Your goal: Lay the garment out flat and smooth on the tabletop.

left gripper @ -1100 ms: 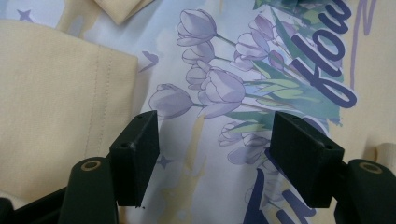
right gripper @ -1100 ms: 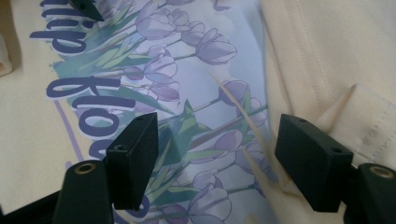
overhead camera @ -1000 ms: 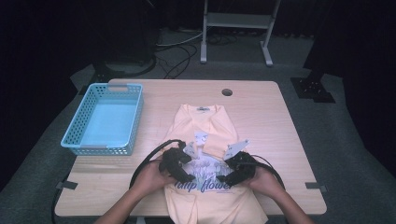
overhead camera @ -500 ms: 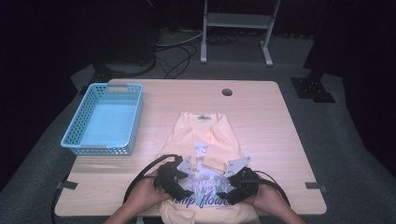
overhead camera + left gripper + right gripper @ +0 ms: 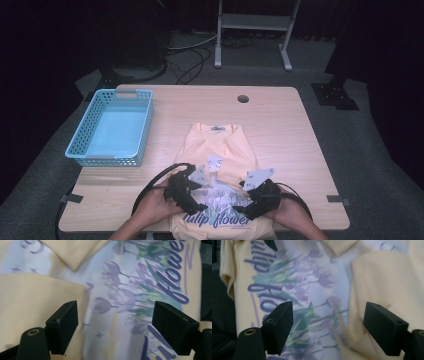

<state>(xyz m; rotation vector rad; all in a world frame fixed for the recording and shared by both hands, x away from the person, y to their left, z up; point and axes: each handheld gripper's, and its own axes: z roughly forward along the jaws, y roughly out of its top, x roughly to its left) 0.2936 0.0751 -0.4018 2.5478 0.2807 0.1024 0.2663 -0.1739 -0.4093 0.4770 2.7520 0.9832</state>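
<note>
We are looking down on the worktop (image 5: 300, 125), where a pale yellow T-shirt (image 5: 212, 145) is lying flat near the middle, its collar pointing away from us and its lower hem hanging over the near edge. Both sleeves are lying folded inward over the chest, leaving a strip of the printed front showing between them. The purple lettering (image 5: 220, 220) and tulip print are sitting at the near end of the shirt.

We are holding the left claw (image 5: 192, 192) over the left part of the print, and its jaws have just been opening; in the left gripper view they are standing wide apart above the cloth, with nothing pinched between them. The folded sleeve edge (image 5: 50, 290) is lying just beyond the left jaw there.

The right claw (image 5: 252, 200) is hovering over the right part of the print, jaws likewise spreading and gripping nothing. In the right gripper view the tulips (image 5: 317, 277) are running between the two black pads.

A blue basket (image 5: 80, 150) is sitting at the left of the worktop, well apart from the shirt.
</note>
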